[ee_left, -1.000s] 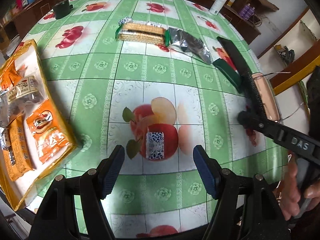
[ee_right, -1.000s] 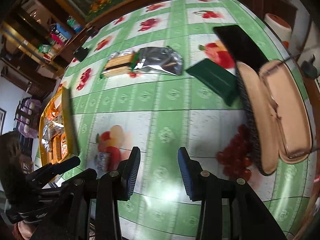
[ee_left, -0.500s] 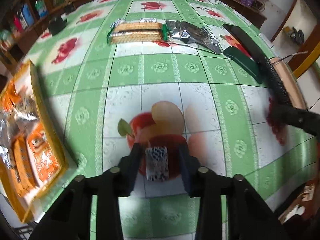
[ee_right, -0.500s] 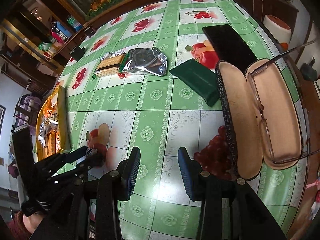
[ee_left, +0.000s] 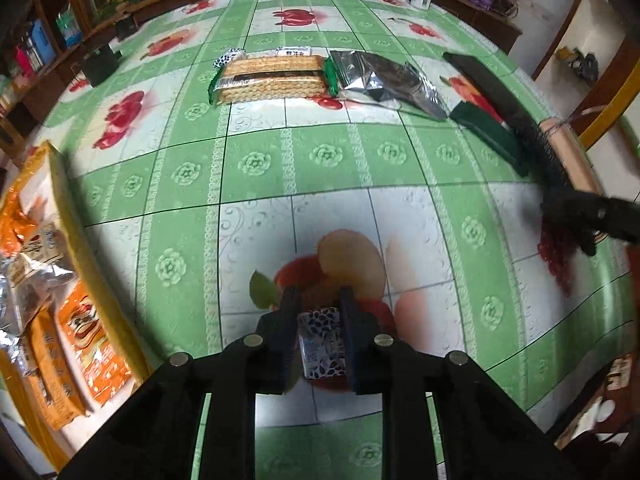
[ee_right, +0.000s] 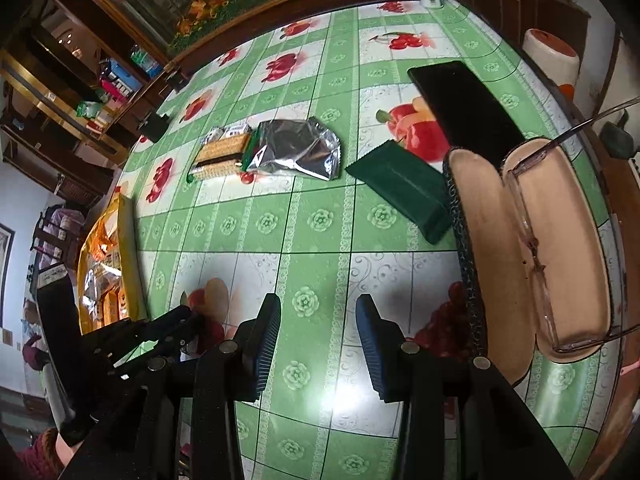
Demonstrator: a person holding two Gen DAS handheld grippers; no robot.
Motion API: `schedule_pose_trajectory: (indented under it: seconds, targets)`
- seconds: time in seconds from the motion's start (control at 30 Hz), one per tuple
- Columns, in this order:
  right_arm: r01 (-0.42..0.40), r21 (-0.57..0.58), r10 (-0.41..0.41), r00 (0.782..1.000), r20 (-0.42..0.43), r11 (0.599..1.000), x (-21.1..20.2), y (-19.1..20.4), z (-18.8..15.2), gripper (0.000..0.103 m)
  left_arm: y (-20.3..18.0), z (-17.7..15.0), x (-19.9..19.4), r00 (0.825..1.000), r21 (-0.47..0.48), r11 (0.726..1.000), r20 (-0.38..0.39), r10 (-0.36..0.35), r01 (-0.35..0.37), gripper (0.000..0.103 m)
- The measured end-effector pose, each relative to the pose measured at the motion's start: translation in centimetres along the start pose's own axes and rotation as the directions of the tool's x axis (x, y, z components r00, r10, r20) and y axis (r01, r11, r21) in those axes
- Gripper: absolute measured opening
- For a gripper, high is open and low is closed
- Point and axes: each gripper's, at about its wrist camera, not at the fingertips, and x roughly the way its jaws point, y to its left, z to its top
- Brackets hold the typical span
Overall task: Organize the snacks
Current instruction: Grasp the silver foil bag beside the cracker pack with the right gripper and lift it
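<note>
Left gripper (ee_left: 319, 336) clamped on small blue-patterned snack packet (ee_left: 322, 342) low over the bench (ee_left: 256, 168), probably bound for the orange snack bag (ee_left: 60, 300) at left. Right gripper (ee_right: 318, 344) idle, fingers apart, holding nothing.

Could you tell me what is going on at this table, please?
A person is sorting snacks. The left gripper is shut on a small blue-patterned packet on the tablecloth. The right gripper hangs open and empty. The orange snack bag lies to the left; a cracker pack waits farther back.
</note>
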Motion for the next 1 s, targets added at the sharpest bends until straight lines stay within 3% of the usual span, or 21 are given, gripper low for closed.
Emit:
schedule_pose_trajectory:
  seconds: [0.13, 0.33, 0.67, 0.83, 1.0]
  targets:
    - [0.023, 0.040, -0.023, 1.000, 0.001, 0.999, 0.0, -0.6, 0.5, 0.042, 1.7, -0.1, -0.5, 0.997, -0.053, 0.995, 0.013, -0.078, 0.079, 0.019]
    - [0.006, 0.064, -0.006, 1.000, 0.010, 0.998, 0.6, 0.3, 2.5, 0.042, 3.1, -0.6, -2.3, 0.992, -0.059, 0.991, 0.046, -0.116, 0.119, 0.019]
    - [0.033, 0.060, -0.036, 0.998, 0.042, 0.998, 4.6, 2.0, 12.2, 0.042, 5.8, -1.5, -5.4, 0.987, -0.076, 0.989, 0.112, -0.116, 0.125, 0.019]
    - [0.041, 0.077, -0.040, 0.999, -0.011, 0.996, 8.7, 1.4, 16.0, 0.042, 6.4, -2.3, -5.9, 0.984, -0.081, 0.987, 0.121, -0.130, 0.140, 0.019]
    - [0.011, 0.077, -0.005, 0.998, -0.070, 0.997, 11.2, 1.5, 15.5, 0.042, 6.7, -2.7, -6.2, 0.975, -0.077, 0.980, 0.142, -0.170, 0.182, 0.019]
